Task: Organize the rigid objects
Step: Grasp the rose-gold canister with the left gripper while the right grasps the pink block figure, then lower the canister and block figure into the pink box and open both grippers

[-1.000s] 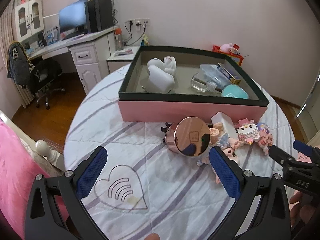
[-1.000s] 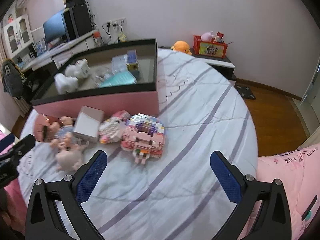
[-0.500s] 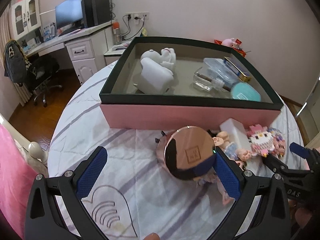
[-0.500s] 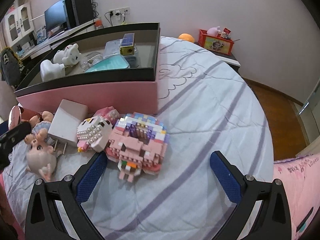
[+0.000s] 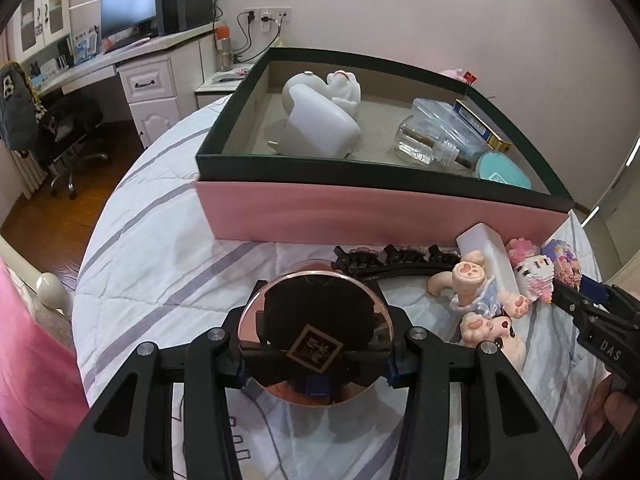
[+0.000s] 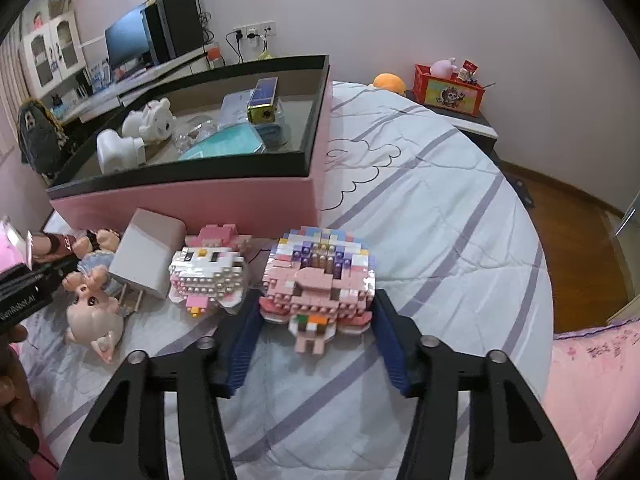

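Your left gripper is clamped on the rose-gold compact, just off the bed in front of the pink box. It looks hard, light and mirror-slick, so keep hold across its rim. Your right gripper brackets the pink brick figure on the bedspread; I can't tell whether the pads touch yet. Its bricks may pop apart, so squeeze the flat sides gently.

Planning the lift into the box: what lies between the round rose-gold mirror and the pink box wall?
In the left wrist view, a black flower-trimmed headband lies between the round rose-gold mirror and the pink box.
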Motion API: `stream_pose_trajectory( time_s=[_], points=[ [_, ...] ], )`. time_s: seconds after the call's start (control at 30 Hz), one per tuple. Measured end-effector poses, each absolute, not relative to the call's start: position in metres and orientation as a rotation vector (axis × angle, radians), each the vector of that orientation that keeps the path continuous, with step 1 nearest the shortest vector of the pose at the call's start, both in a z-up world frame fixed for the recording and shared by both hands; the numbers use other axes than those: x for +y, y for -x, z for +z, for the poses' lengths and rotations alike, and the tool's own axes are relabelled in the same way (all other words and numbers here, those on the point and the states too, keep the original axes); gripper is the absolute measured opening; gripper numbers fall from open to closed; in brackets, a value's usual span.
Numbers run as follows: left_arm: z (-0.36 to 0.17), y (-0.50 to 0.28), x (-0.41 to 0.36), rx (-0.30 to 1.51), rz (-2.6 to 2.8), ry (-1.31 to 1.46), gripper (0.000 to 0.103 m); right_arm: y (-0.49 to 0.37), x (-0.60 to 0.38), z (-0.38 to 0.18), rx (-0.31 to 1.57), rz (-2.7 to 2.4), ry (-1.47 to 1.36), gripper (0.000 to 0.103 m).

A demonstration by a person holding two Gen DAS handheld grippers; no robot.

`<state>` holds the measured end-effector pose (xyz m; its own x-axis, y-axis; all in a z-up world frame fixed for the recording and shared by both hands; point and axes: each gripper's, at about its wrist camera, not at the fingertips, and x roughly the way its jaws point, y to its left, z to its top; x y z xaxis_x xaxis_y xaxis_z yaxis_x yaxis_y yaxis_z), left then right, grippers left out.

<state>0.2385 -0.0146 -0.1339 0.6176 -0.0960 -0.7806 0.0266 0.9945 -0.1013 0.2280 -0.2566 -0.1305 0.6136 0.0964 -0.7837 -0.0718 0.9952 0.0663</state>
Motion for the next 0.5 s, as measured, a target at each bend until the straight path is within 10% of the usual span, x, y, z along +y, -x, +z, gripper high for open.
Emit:
stream_pose_trajectory(
  time_s=[0.5],
  points=[
    [-0.128,-0.224,-0.012,0.889,-0.068,0.076,0.047,-0.238,-0.258,-0.131,0.888,0.083,-0.046,0.053]
  ],
)
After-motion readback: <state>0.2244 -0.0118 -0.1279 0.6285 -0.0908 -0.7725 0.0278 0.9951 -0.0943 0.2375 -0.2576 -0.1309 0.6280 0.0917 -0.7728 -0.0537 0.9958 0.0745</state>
